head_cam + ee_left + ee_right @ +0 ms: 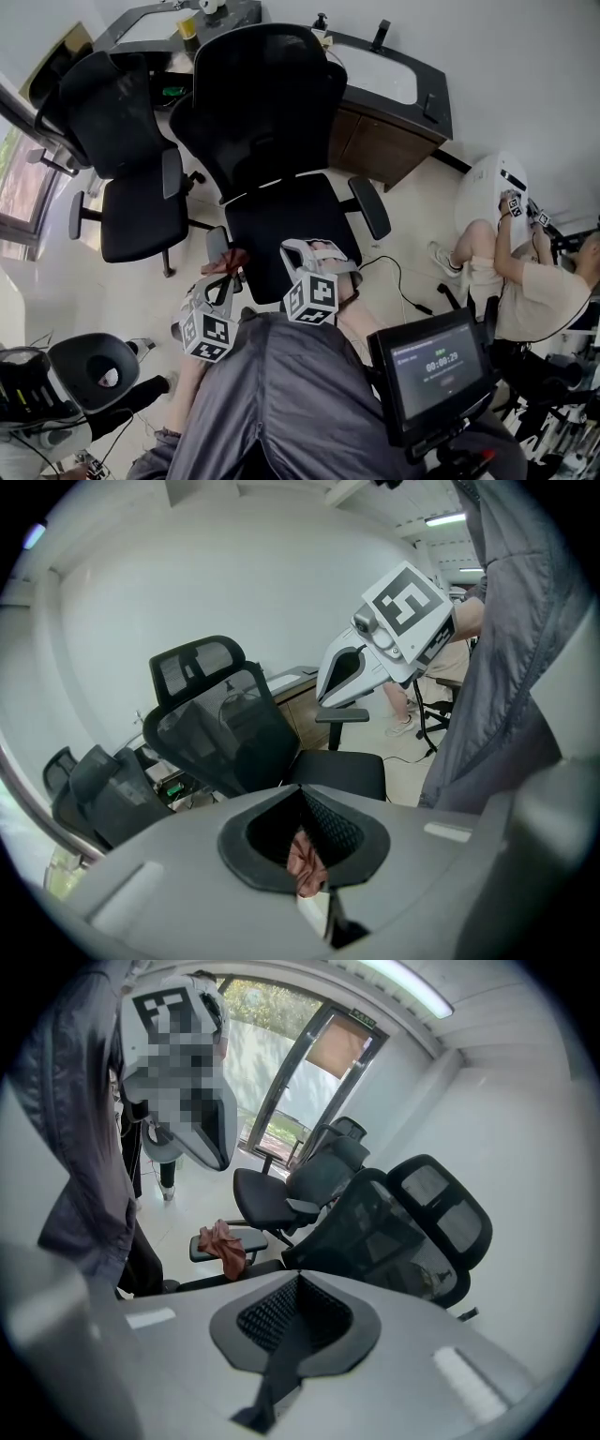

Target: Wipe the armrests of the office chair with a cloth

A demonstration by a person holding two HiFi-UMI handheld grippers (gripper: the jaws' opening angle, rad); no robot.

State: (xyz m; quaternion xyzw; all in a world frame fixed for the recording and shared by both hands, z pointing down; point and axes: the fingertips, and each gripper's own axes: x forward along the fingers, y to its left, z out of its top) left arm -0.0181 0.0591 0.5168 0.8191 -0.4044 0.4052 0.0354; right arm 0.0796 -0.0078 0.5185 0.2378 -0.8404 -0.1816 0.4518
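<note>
A black mesh office chair [291, 220] stands in front of me, with a left armrest [217, 246] and a right armrest [369, 208]. A reddish-pink cloth [228, 262] lies over the left armrest pad [253, 1238] and hangs off its side [222, 1244]. My left gripper [225, 275] is at that armrest, and its jaws are shut on the cloth [305, 860], which fills the gap between the pads. My right gripper [323, 248] hovers over the front of the seat. It is shut [292, 1335] with nothing in it. From the left gripper view it [323, 697] appears above the right armrest [342, 715].
A second black chair [131, 178] stands to the left by the window. A desk with a wooden cabinet [384, 94] is behind the chair. A person [525, 281] sits on the floor at the right. A cable [398, 281] lies on the floor; a screen [436, 370] is near me.
</note>
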